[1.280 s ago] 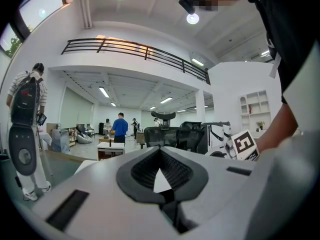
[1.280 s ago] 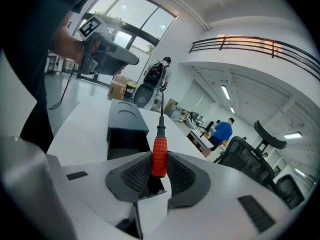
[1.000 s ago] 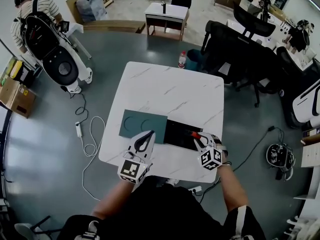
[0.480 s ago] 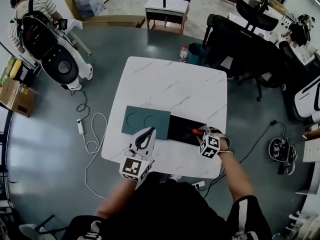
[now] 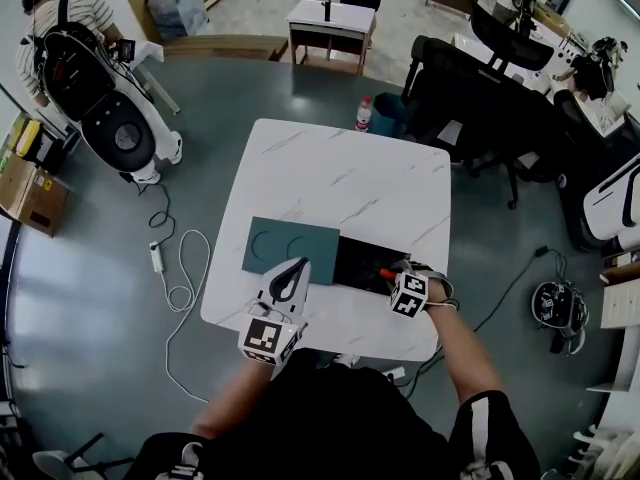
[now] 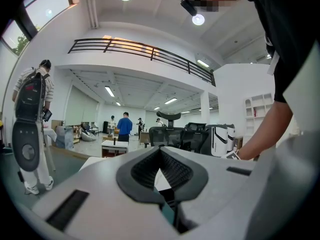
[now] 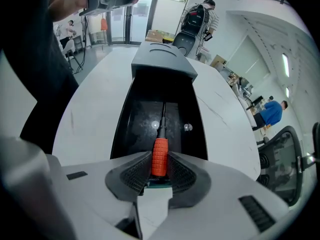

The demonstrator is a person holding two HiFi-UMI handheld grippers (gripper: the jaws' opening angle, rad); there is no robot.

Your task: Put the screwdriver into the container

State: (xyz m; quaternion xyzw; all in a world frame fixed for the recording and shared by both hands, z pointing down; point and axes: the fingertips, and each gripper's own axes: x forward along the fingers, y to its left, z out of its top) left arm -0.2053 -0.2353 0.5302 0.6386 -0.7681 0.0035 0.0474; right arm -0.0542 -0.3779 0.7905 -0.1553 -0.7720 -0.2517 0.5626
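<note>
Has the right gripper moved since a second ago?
Yes. The right gripper has tipped down and shifted left, from beyond the black container's near right corner to over it; its jaws have just eased open slightly, the screwdriver between them.

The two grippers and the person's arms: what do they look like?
The left gripper and right gripper are white shells with dark grey ribbed pads. Each carries a cube of black-and-white square markers. The person wears a black short-sleeved top; the right sleeve has a white stripe.
</note>
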